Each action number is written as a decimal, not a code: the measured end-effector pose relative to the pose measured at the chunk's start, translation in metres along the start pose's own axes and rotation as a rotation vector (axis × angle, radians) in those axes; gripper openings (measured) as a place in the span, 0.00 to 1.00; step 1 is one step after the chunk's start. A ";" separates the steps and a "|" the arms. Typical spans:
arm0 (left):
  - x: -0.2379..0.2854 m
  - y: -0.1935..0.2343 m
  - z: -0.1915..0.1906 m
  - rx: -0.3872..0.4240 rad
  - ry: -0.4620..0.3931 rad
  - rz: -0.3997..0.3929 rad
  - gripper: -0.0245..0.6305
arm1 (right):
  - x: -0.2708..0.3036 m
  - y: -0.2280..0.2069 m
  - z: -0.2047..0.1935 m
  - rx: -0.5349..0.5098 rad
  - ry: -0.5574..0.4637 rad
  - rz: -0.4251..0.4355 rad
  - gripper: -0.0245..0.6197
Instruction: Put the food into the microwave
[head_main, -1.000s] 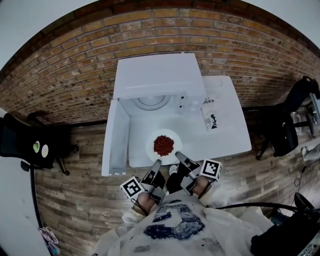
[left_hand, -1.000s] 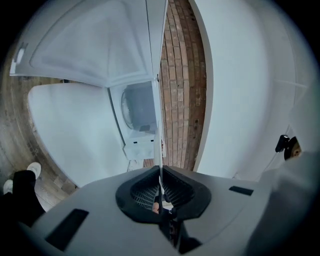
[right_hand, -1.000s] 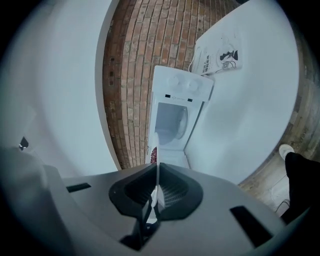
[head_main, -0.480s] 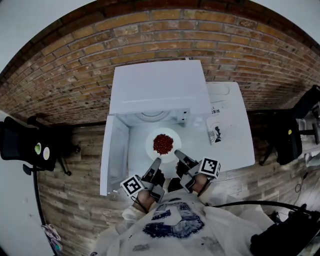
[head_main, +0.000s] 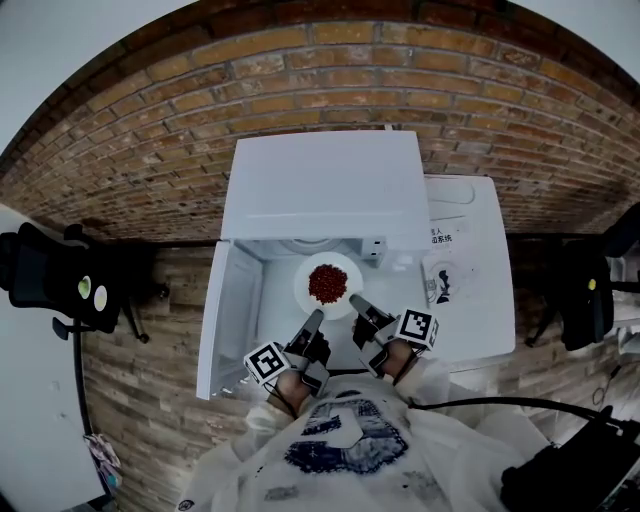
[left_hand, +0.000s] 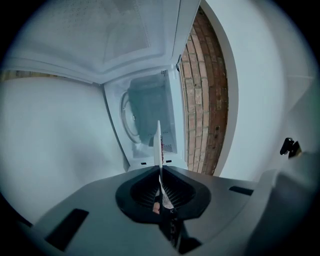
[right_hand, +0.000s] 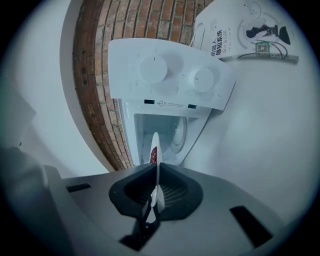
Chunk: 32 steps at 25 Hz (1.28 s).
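Note:
A white plate (head_main: 327, 284) with red food (head_main: 326, 282) hangs at the mouth of the open white microwave (head_main: 325, 190). My left gripper (head_main: 313, 323) is shut on the plate's near-left rim and my right gripper (head_main: 358, 305) on its near-right rim. In the left gripper view the plate (left_hand: 158, 142) stands edge-on between the jaws of the left gripper (left_hand: 160, 172), with the cavity and its glass turntable (left_hand: 130, 117) straight ahead. The right gripper view shows the right gripper (right_hand: 156, 176) clamping the plate's rim (right_hand: 156, 150), the food (right_hand: 153, 154) just past it, below the two-knob control panel (right_hand: 172, 75).
The microwave door (head_main: 228, 320) swings out to the left, beside my left gripper. The microwave stands on a white table (head_main: 480, 320) with a printed leaflet (head_main: 442, 237) and a small part (head_main: 440, 280) at its right. Black chairs (head_main: 50, 280) flank the table. A brick wall runs behind.
Both grippers have carried the plate forward and a little down, from the table's middle to the microwave's opening. The jaws have stayed closed on the rim.

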<state>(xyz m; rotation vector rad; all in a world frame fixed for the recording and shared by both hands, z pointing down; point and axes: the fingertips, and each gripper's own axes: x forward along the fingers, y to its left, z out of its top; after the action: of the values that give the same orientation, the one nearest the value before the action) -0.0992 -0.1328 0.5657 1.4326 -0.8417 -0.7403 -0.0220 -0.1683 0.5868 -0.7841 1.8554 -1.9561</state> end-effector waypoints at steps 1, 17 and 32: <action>0.002 0.002 0.002 0.001 -0.002 0.005 0.07 | 0.002 -0.001 0.002 0.000 0.003 -0.003 0.08; 0.038 0.045 0.040 0.001 -0.011 0.029 0.07 | 0.049 -0.037 0.033 0.016 -0.009 -0.044 0.08; 0.056 0.088 0.084 -0.010 -0.047 0.076 0.07 | 0.097 -0.065 0.048 0.025 -0.052 -0.078 0.08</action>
<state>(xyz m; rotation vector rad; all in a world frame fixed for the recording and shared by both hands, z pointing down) -0.1466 -0.2229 0.6534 1.3718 -0.9226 -0.7218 -0.0617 -0.2573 0.6669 -0.9032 1.7924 -1.9825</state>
